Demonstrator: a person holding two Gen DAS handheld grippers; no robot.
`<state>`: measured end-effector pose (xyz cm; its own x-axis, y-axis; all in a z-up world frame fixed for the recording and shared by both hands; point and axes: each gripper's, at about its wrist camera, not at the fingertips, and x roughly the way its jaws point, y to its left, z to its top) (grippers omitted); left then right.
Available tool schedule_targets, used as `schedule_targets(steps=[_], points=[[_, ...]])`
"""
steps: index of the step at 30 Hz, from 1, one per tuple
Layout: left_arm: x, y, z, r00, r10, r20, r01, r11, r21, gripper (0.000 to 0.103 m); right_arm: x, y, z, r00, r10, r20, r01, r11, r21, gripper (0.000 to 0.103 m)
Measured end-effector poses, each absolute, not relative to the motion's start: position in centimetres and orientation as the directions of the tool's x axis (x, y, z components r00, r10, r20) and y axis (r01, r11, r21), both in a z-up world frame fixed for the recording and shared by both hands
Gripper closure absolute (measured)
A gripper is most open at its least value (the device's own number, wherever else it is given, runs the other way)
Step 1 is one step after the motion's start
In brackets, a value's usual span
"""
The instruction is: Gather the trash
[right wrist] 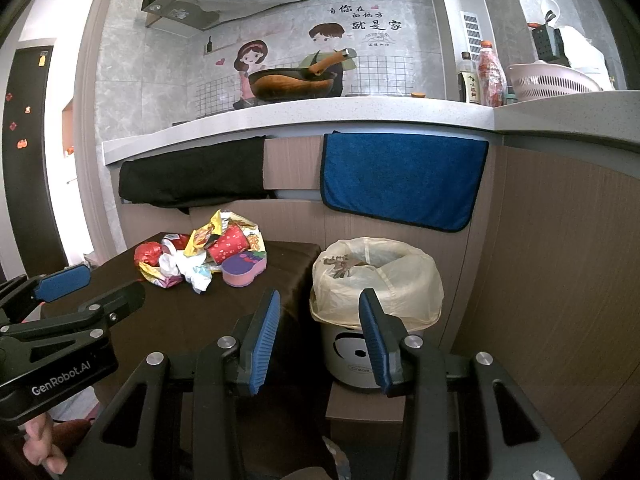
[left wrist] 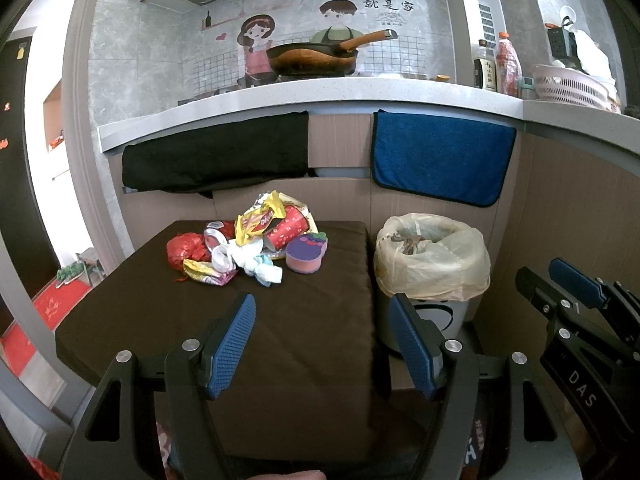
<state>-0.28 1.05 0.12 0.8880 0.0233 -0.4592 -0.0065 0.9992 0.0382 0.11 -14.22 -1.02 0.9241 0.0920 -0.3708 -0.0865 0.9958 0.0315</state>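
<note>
Both claws stand with their jaws apart and nothing between them. Looking along my left gripper (left wrist: 322, 344), I see the blue pads spread wide over the dark brown cushion (left wrist: 280, 340), with the trash pile (left wrist: 248, 240) ahead of the fingertips and a little to their left, well apart from them. My right gripper (right wrist: 320, 336) is parted somewhat less; it points at the gap between the cushion's edge and the lined bin (right wrist: 376, 280), whose rim sits just beyond the right pad.

As I judge it, the collecting has hardly begun. The heap looks whole: a red crumpled wrapper (left wrist: 186, 250), a yellow snack packet (left wrist: 258, 218), a red patterned paper cup (left wrist: 288, 230) lying on its side, white crumpled tissue (left wrist: 256, 262), and a purple and pink sponge-like piece (left wrist: 306, 254) on the near right of the heap. All of it lies on the cushion, none in either claw.

Some brownish scraps show inside the bin's plastic liner, so it is not empty, though I cannot tell whether they belong to this job. What is left, then, is nearly everything: each piece has to be picked up and carried right to the bin.
</note>
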Motion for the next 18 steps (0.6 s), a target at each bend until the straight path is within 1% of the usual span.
schedule_targets(steps=[18], points=[[-0.30, 1.12, 0.10, 0.889, 0.024, -0.458, -0.007, 0.999, 0.039, 0.033, 0.20, -14.29, -1.11, 0.924, 0.093, -0.372, -0.087, 0.996, 0.033, 0.064]])
